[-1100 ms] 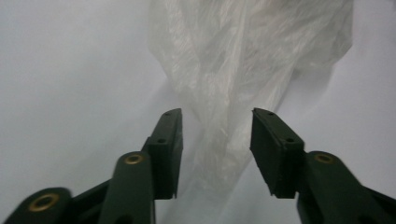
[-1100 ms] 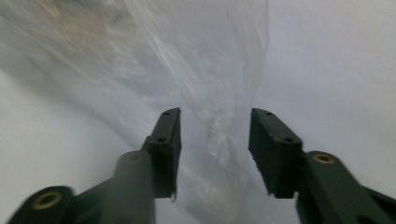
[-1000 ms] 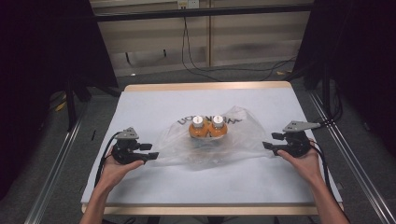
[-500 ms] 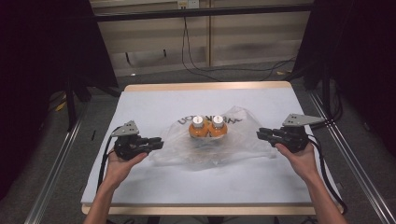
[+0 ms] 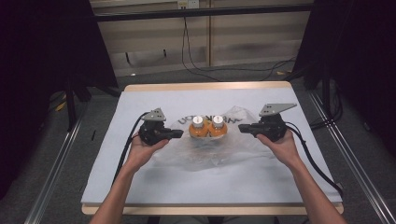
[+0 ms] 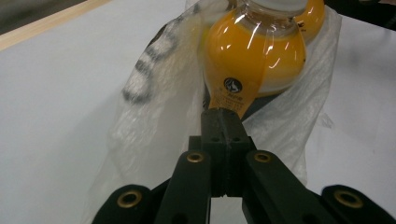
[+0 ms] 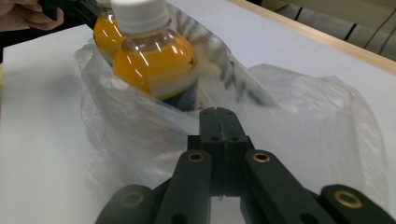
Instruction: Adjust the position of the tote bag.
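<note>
Two orange drink bottles [image 5: 198, 127] [image 5: 217, 126] with white caps stand side by side inside a clear plastic bag [image 5: 205, 156] at the table's middle. My left gripper [image 5: 180, 134] sits just left of them. Its jaws have just been closing and are now shut, with the bag's film pinched at the tips [image 6: 222, 114] in front of the near bottle [image 6: 254, 56]. My right gripper [image 5: 243, 127] is just right of the bottles. Its jaws have also just closed, and the tips [image 7: 218, 114] pinch the bag [image 7: 303, 107] below a bottle [image 7: 149, 56].
A white sheet [image 5: 140, 186] covers the wooden table. Metal rails [image 5: 56, 172] run along both sides on the floor, and cables [image 5: 196, 65] lie beyond the far edge. The other hand and its gripper [image 7: 70, 7] appear behind the bottles in the right gripper view.
Both grippers went from open to shut at the bag's outer edges. Both then moved inward toward the bottles and slightly up, drawing the bag's sides in.
</note>
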Demonstrator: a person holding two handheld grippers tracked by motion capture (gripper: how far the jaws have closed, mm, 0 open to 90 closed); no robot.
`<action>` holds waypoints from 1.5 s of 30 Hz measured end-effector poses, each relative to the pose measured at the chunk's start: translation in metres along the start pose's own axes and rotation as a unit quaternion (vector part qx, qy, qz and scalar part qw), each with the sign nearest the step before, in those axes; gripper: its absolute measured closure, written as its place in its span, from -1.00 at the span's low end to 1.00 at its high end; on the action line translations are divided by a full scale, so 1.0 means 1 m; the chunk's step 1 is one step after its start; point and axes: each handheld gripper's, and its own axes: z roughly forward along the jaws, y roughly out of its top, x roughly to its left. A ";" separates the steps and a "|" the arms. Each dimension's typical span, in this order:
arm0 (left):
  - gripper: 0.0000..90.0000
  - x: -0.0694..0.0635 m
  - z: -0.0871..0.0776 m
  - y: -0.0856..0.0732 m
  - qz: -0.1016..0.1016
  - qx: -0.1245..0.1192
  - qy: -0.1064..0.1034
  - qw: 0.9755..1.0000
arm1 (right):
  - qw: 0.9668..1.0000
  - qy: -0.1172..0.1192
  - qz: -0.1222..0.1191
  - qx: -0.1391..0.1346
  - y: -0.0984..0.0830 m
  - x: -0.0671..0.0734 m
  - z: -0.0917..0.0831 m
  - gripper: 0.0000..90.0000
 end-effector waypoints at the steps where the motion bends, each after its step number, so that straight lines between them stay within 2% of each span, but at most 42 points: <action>1: 1.00 -0.001 0.002 0.002 0.006 0.008 0.007 1.000 | 1.000 0.003 -0.001 0.004 0.003 0.000 0.004 1.00; 3: 1.00 -0.001 0.006 0.003 0.010 0.016 0.009 1.000 | 1.000 0.010 -0.003 0.011 0.007 -0.001 0.012 1.00; 4: 1.00 -0.001 0.009 0.003 0.008 0.011 0.006 1.000 | 1.000 0.010 -0.006 0.018 0.009 -0.001 0.016 1.00; 5: 1.00 0.000 0.010 0.003 0.012 0.022 0.005 1.000 | 1.000 0.008 -0.007 0.024 0.010 -0.001 0.019 1.00; 6: 1.00 0.001 0.012 0.002 0.010 0.019 0.002 1.000 | 1.000 0.012 -0.006 0.026 0.011 -0.002 0.022 1.00; 8: 1.00 0.003 0.017 0.001 0.015 0.029 0.000 0.999 | 0.999 0.019 -0.007 0.030 0.012 -0.003 0.028 1.00; 10: 1.00 0.002 0.022 0.000 0.011 0.030 -0.004 0.999 | 0.999 0.019 -0.008 0.039 0.012 -0.002 0.033 1.00; 14: 1.00 0.000 0.031 0.000 0.033 0.065 0.004 0.997 | 0.998 0.030 -0.011 0.055 0.010 -0.003 0.045 1.00; 15: 1.00 0.000 0.033 -0.001 0.033 0.066 0.003 0.997 | 0.998 0.028 -0.015 0.060 0.010 -0.002 0.048 1.00; 17: 1.00 0.001 0.035 -0.002 0.036 0.077 0.003 0.996 | 0.997 0.024 -0.026 0.075 0.008 -0.001 0.053 1.00; 18: 1.00 0.001 0.037 -0.003 0.035 0.075 0.001 0.997 | 0.996 0.023 -0.026 0.082 0.007 0.000 0.055 1.00; 21: 1.00 0.000 0.040 -0.005 0.044 0.093 0.007 0.995 | 0.994 0.026 -0.031 0.105 0.004 -0.001 0.063 1.00; 23: 1.00 -0.001 0.042 -0.006 0.041 0.092 0.007 0.995 | 0.992 0.027 -0.032 0.116 0.001 -0.002 0.067 1.00; 24: 1.00 -0.001 0.042 -0.006 0.051 0.102 0.007 0.993 | 0.992 0.026 -0.031 0.123 0.000 -0.002 0.069 1.00; 25: 1.00 -0.002 0.044 -0.007 0.047 0.106 0.010 0.993 | 0.991 0.026 -0.035 0.128 -0.002 -0.002 0.072 1.00; 28: 1.00 -0.003 0.047 -0.009 0.057 0.126 0.011 0.990 | 0.988 0.021 -0.039 0.148 -0.005 -0.002 0.077 1.00; 30: 1.00 -0.002 0.049 -0.012 0.051 0.125 0.008 0.991 | 0.987 0.020 -0.043 0.155 -0.007 -0.002 0.080 1.00; 31: 1.00 0.001 0.049 -0.013 0.068 0.140 0.005 0.988 | 0.986 0.019 -0.043 0.158 -0.009 -0.002 0.082 1.00; 32: 1.00 -0.001 0.052 -0.015 0.052 0.130 0.009 0.990 | 0.986 0.016 -0.042 0.163 -0.010 -0.002 0.083 1.00; 33: 1.00 -0.001 0.053 -0.016 0.051 0.133 0.012 0.990 | 0.985 0.014 -0.042 0.167 -0.011 -0.002 0.085 1.00; 34: 1.00 0.000 0.054 -0.016 0.063 0.142 0.009 0.988 | 0.984 0.012 -0.044 0.171 -0.013 -0.003 0.087 1.00; 36: 1.00 -0.002 0.056 -0.018 0.059 0.141 0.016 0.988 | 0.983 0.005 -0.041 0.180 -0.015 -0.002 0.091 1.00; 37: 1.00 -0.002 0.057 -0.019 0.058 0.143 0.012 0.988 | 0.982 0.003 -0.043 0.182 -0.017 -0.002 0.093 1.00; 39: 1.00 -0.003 0.059 -0.021 0.066 0.156 0.017 0.985 | 0.981 -0.001 -0.046 0.186 -0.019 -0.003 0.096 1.00; 41: 1.00 -0.006 0.061 -0.024 0.090 0.183 0.027 0.979 | 0.981 -0.006 -0.046 0.190 -0.020 -0.004 0.096 1.00; 42: 1.00 -0.006 0.061 -0.025 0.093 0.181 0.028 0.979 | 0.980 -0.013 -0.054 0.193 -0.021 -0.006 0.096 1.00; 43: 1.00 -0.006 0.060 -0.025 0.095 0.184 0.029 0.978 | 0.977 -0.018 -0.057 0.206 -0.021 -0.006 0.094 1.00; 44: 1.00 -0.005 0.059 -0.026 0.094 0.186 0.029 0.977 | 0.976 -0.019 -0.054 0.212 -0.021 -0.006 0.093 1.00; 45: 1.00 -0.004 0.058 -0.026 0.092 0.184 0.029 0.978 | 0.973 -0.024 -0.067 0.219 -0.021 -0.006 0.091 1.00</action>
